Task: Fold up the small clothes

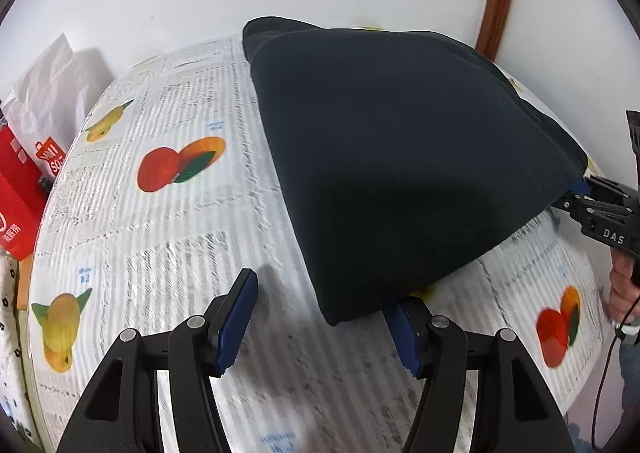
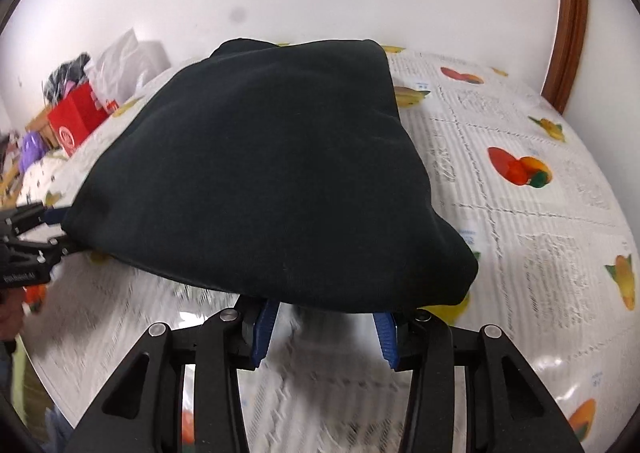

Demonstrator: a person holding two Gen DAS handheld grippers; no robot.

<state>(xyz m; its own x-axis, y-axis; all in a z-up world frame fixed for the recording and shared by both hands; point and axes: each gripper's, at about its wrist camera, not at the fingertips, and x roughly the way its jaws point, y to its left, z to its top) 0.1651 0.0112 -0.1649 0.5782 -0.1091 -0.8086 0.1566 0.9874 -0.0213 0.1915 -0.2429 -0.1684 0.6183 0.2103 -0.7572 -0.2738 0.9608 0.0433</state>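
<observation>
On the fruit-printed worktop (image 1: pixel 168 221), we have the folded black fleece garment (image 1: pixel 400 157) down; both tools, left (image 1: pixel 320 327) and right (image 2: pixel 324 333), gape empty, ready to withdraw.

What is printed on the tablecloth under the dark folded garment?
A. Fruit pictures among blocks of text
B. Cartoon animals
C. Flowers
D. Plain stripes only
A: the tablecloth around the dark garment shows oranges and yellow fruit set among newspaper-like columns of text.
</observation>
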